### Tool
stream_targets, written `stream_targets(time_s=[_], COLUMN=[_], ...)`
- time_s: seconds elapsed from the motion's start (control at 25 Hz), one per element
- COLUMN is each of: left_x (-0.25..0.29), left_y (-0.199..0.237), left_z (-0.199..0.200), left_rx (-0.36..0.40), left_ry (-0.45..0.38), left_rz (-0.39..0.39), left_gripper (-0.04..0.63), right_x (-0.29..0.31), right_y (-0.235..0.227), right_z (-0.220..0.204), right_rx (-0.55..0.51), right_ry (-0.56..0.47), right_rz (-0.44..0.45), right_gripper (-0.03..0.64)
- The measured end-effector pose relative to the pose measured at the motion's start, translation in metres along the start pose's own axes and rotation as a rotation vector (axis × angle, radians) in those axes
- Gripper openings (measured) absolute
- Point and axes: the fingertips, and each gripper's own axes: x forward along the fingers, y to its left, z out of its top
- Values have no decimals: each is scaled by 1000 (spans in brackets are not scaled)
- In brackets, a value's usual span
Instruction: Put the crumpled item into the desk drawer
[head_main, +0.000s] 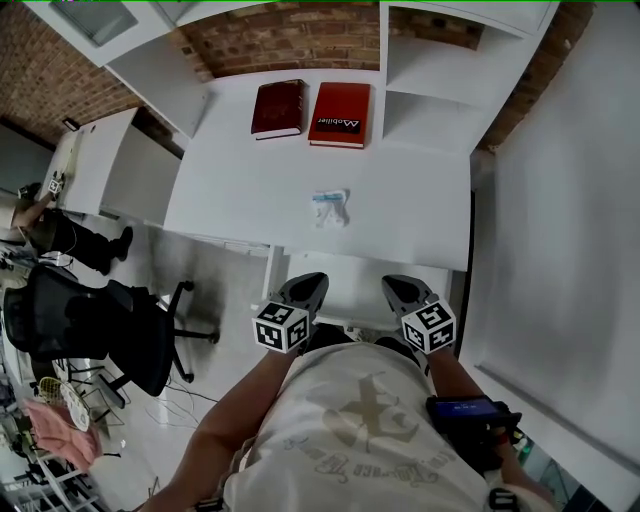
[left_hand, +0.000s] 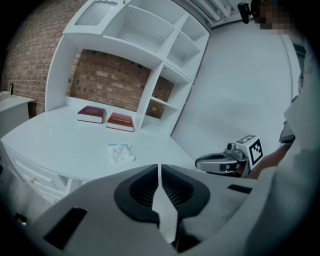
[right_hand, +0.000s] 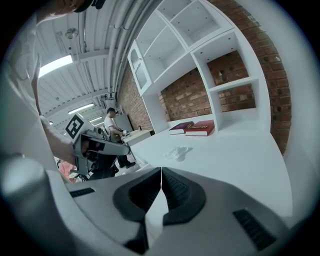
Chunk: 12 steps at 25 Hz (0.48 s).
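While I held both tongs pressed together and empty, short of the white worktop (head_main: 410, 200), the crumpled white-and-blue paper wad (head_main: 330, 207) lay mid-worktop, well ahead, slightly nearer my left tongs (head_main: 306, 285) than my right tongs (head_main: 399, 288).

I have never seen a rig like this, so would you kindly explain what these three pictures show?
A person holds a two-jaw tool in each hand: the left hand-held gripper and the right hand-held gripper. One picture comes from a camera on the person's head, looking down. The other two come from cameras riding on each gripper, looking along its jaws. On the white desk lie a crumpled item and two red books. Both grippers' jaws are together and hold nothing.
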Motion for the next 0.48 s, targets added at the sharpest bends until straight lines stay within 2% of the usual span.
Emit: stream_targets(time_s=[0.36,0.44,0.48], left_x=[20,25,26], left_y=[25,31,33], left_z=[9,7,6], left_rx=[25,22,19], left_ry=[40,57,66], left_rz=[31,36,35], left_gripper=[32,108,115], right_x=[15,18,20], right_y=[-12,-14,-15], right_z=[2,2,2], right_rx=[31,36,39], right_ry=[13,16,19], right_rz=[-21,-24,-27], right_gripper=[23,23,23])
